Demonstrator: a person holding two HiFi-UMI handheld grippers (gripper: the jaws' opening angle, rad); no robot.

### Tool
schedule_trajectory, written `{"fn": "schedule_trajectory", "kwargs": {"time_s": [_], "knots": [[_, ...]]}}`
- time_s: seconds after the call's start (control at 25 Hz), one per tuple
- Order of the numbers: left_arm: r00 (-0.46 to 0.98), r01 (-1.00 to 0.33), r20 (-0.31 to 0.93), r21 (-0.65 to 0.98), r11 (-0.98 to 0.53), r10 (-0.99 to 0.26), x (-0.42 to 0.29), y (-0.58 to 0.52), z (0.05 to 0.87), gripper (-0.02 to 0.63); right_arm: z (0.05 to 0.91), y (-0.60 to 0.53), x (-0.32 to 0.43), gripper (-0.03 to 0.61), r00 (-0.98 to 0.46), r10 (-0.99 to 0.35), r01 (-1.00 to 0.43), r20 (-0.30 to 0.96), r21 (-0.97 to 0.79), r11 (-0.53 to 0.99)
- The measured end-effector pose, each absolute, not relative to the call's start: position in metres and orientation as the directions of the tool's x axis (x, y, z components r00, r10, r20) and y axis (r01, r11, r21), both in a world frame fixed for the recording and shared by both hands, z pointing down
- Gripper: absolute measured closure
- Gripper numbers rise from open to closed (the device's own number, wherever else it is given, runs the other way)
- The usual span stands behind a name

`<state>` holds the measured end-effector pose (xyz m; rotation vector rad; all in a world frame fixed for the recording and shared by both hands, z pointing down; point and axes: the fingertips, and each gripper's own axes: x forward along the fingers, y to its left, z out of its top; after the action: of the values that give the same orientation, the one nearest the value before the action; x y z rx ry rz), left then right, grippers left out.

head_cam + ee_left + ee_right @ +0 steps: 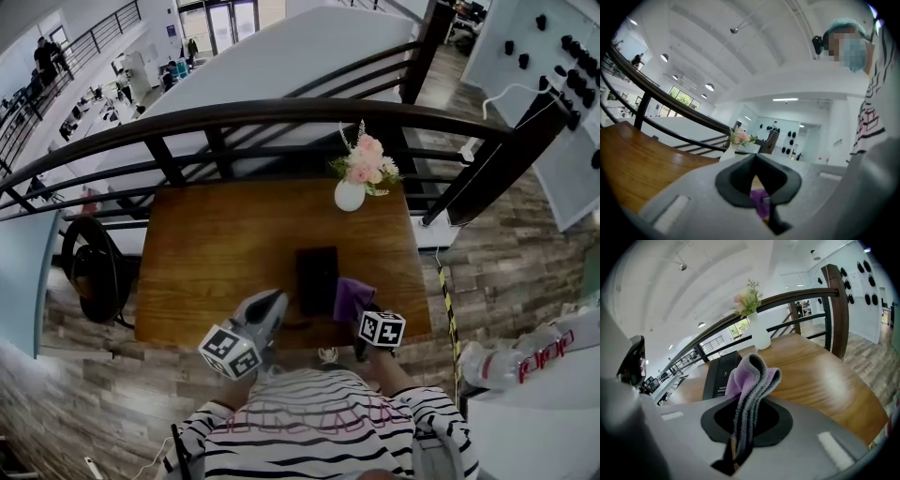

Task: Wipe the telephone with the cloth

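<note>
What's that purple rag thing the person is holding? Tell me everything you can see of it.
The cloth looks soft and fuzzy, lilac on its faces and grey along its edges. It is folded into several layers and stands upright, pinched in the shut jaws of the right gripper, with its rounded top fold poking out beyond them. From the head view it sits at the right edge of the black telephone on the wooden table. Whether it touches the phone is unclear.

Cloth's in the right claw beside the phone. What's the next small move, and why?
Probably slide the right claw leftward so the purple cloth lands on the black telephone. The cloth is clamped and sits at the telephone's right edge, not yet over its top.
</note>
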<state>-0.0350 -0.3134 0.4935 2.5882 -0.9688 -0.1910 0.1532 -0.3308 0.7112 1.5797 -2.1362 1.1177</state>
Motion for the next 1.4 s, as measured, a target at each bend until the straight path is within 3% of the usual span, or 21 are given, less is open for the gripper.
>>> {"fn": "schedule_trajectory", "kwargs": {"time_s": [0.36,1.08,1.4], "knots": [[0.753,-0.608,0.005,0.385,-0.694,-0.658,-0.037,-0.318,0.494,0.612,0.691,-0.333,0.144,0.541,-0.396,-0.723,-0.881,0.566,-0.457,0.125],[0.725,-0.632,-0.015,0.384,-0.673,-0.689,-0.059,-0.319,0.484,0.612,0.540,-0.341,0.102,0.541,-0.489,-0.844,-0.769,0.221,-0.565,0.298],[0.729,-0.628,-0.015,0.383,-0.677,-0.684,-0.069,-0.313,0.482,0.614,0.510,-0.319,0.091,0.541,-0.494,-0.856,-0.741,0.155,-0.590,0.321]]}}
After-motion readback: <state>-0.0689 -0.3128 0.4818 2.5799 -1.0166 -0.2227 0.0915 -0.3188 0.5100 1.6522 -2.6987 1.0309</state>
